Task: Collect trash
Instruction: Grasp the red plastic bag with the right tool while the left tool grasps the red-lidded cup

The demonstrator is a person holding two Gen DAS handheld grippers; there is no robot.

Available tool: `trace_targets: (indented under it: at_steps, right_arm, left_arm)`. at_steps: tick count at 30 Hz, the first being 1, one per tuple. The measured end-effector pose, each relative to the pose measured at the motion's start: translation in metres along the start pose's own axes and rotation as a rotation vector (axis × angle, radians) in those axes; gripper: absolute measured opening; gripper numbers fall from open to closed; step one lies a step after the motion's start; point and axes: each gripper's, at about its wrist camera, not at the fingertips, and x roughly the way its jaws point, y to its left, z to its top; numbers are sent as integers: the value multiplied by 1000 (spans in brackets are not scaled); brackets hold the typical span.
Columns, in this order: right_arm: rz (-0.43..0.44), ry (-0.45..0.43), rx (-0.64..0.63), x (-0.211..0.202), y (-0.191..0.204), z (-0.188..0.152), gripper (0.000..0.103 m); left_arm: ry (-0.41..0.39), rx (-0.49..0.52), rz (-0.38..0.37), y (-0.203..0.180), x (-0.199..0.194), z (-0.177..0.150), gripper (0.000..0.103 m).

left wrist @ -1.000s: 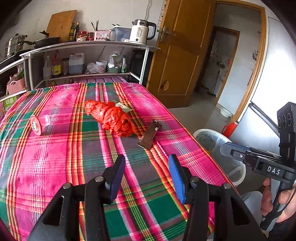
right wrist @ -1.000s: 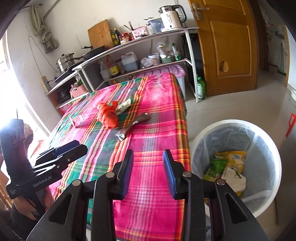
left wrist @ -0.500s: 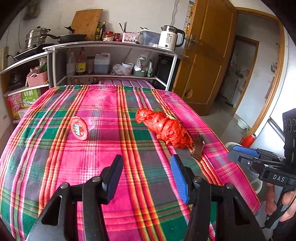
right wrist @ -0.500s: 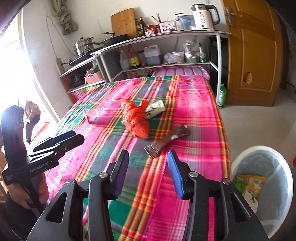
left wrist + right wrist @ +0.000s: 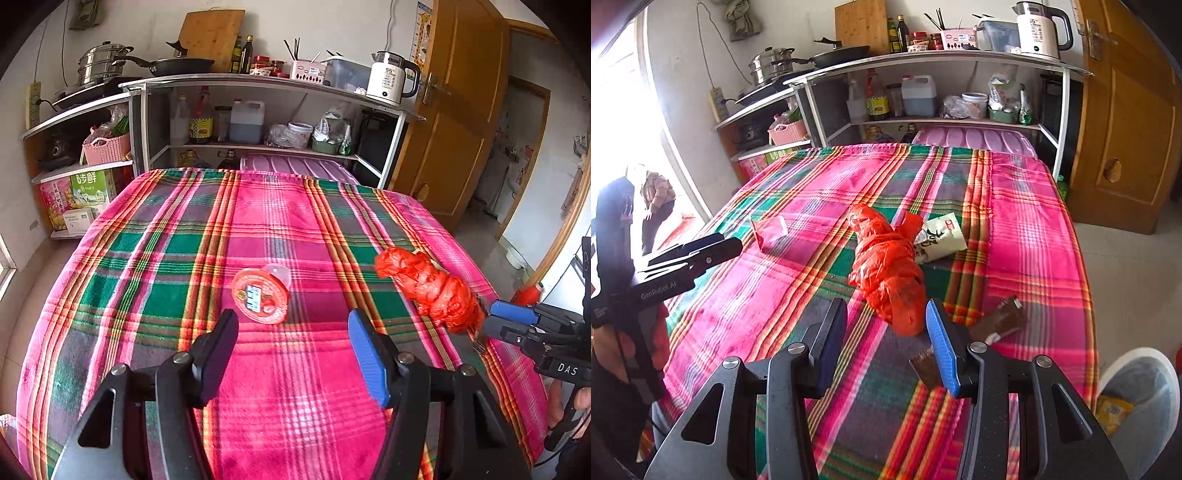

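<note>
**Two hand-held grippers over a plaid bench, trash lying untouched**

Nearest the left wrist camera, the left hand-held gripper (image 5: 291, 350) hangs above the plaid cloth with its jaws spread and opening wider, nothing between them. Just beyond its fingertips lies a clear plastic cup with a red foil lid (image 5: 261, 294), tipped on its side, the lid facing the camera. Off to the right of that view, the crumpled red plastic bag (image 5: 432, 291) rests near the bench edge.

The right hand-held gripper (image 5: 886, 332) also has its jaws parted and holds nothing (the near end of the red bag sits just ahead of the gap, not pinched). A brown wrapper (image 5: 997, 321) lies flat beside the blue finger (image 5: 942, 354), partly hidden by it. Farther along, touching the bag's far right side, is a white printed packet (image 5: 940, 238). The clear cup appears again on the left of this view, well apart from the bag.

At the lower right, on the floor beside the bench (image 5: 1034, 221), stands a white bin (image 5: 1145, 391) lined with clear plastic, with a yellow package inside. Behind the bench is a metal shelf unit (image 5: 258, 79) carrying pans, bottles and a white electric kettle (image 5: 389, 79), next to a wooden door (image 5: 1126, 110).
</note>
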Motion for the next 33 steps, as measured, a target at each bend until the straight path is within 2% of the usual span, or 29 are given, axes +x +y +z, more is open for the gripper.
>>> trace_targets:
  at_steps: [6,20,21,23,25,27,33]
  right_arm:
    - [-3,13,-20,18,1,12,46]
    - [-28,52,-15,41,0,19,46]
    - [-23,57,-7,43,-1,19,46]
    - [-15,62,8,45,-3,18,38]
    - [-10,57,18,45,-4,18,37]
    - [-5,50,21,43,-3,18,36]
    - [9,24,28,32,1,17,35]
  left_arm:
    - [39,-19,-1,18,25,10,67]
    - [124,-62,-39,24,57,18,67]
    - [130,-69,-40,25,58,17,65]
    - [132,-79,-45,28,59,17,60]
    - [128,-79,-48,28,58,17,51]
    - [120,-74,-52,26,56,16,47]
    - [98,-57,-48,22,49,15,45]
